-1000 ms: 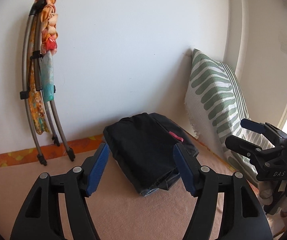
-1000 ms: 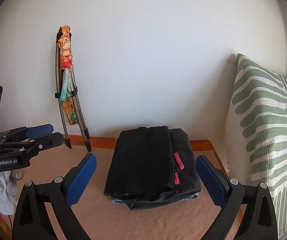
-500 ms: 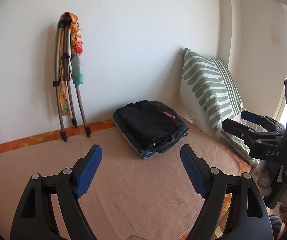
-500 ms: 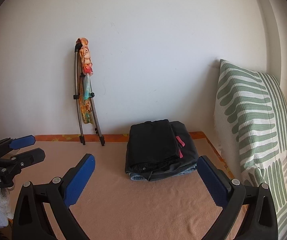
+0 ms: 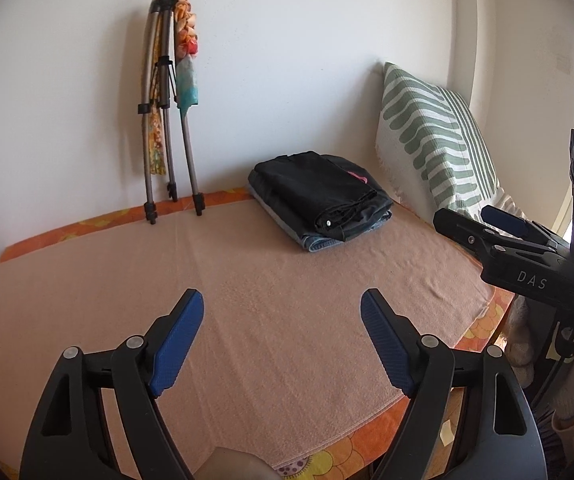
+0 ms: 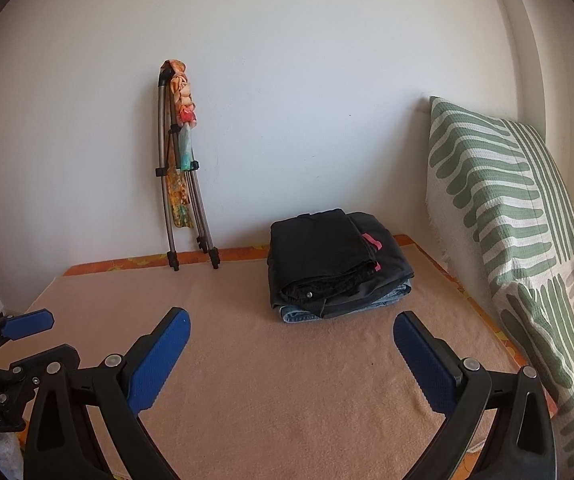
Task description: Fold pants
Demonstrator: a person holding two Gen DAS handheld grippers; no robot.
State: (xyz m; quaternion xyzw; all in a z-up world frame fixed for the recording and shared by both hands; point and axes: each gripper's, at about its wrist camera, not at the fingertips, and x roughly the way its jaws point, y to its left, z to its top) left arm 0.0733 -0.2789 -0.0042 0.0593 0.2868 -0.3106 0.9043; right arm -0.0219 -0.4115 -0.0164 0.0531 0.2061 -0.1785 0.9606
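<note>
Nearest the cameras, the left gripper [image 5: 281, 308] and the right gripper [image 6: 291, 326] hang over the bare front of the peach towel [image 5: 287, 340], jaws spread wide and nothing between the blue pads; the left jaws have just been opening. Both grippers point toward the far wall, well short of the clothes, which suggests the pile is being left alone as finished work. Farther back, near the wall and just beside the striped cushion [image 6: 499, 216], the folded black pants [image 6: 323, 256] lie flat on top of a small stack, over another dark garment and blue jeans [image 6: 307, 314]. Their long axis runs from the towel's middle toward the wall, the bundled end with a metal button facing the cameras. A folded metal stand [image 6: 179, 184] draped with bright fabric leans against the wall.
</note>
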